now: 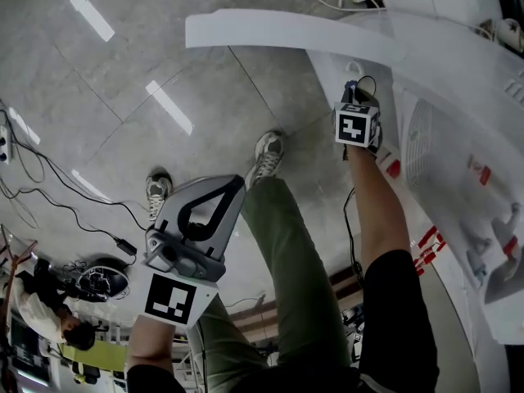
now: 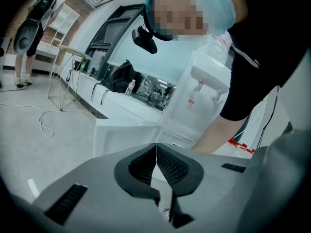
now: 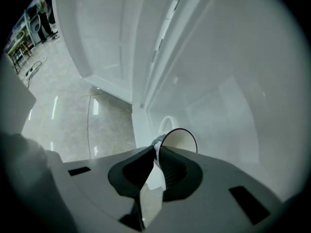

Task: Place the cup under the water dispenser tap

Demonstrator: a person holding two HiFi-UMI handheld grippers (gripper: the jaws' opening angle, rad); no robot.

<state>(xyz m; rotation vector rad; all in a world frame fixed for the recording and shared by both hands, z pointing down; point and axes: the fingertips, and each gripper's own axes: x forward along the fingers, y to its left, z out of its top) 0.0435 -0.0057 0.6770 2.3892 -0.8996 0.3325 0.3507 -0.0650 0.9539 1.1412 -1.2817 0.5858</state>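
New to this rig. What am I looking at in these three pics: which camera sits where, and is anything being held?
There is no robot arm here. A person holds a two-jaw gripper in each hand, and the cubes with square markers are part of those grippers.

The head view comes from a camera on the person's head looking steeply down. It shows their legs and shoes, the tiled floor with cables, and both arms.

The other two pictures come from cameras riding on the grippers, each looking along its own jaws. The left gripper is shut with nothing between its jaws. Beyond it stands the white water dispenser.

The right gripper is shut on the wall of a white cup, held close against white panels. No tap shows in that view, so I can't tell how near the cup is to it.
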